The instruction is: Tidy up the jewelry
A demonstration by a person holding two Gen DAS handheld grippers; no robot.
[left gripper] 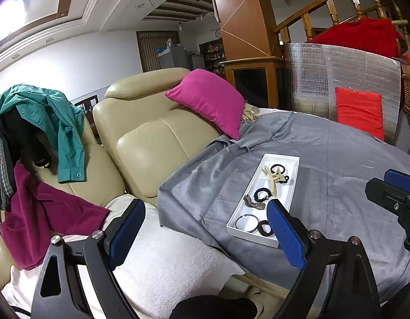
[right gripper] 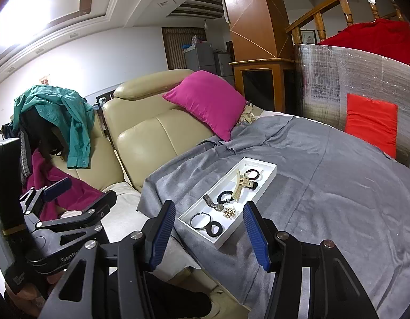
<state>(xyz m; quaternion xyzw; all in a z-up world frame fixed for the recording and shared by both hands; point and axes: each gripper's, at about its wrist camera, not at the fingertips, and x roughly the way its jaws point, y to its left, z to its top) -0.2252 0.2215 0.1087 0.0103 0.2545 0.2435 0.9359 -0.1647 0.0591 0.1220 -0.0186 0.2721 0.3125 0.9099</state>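
A white tray [right gripper: 268, 178] lies on a grey cloth [right gripper: 324, 186] and holds several pieces. In it are a beige claw clip [right gripper: 239, 186], a black hair tie [right gripper: 251, 174], a black beaded bracelet [right gripper: 224, 196], a metal watch band [right gripper: 212, 203], a small gold piece [right gripper: 229, 212], a thin bangle [right gripper: 199, 220] and a black ring [right gripper: 215, 229]. My right gripper [right gripper: 210, 205] hovers open just short of the tray's near end, holding nothing. My left gripper [left gripper: 206, 204] is open and empty, left of the tray [left gripper: 292, 183], over the cloth's edge.
A beige leather sofa [left gripper: 151, 138] stands to the left with a pink pillow [left gripper: 210, 101], a teal shirt [left gripper: 58, 122] and a magenta cloth [left gripper: 45, 212]. Behind the cloth are a silver panel [left gripper: 351, 79] and a red cushion [left gripper: 360, 111].
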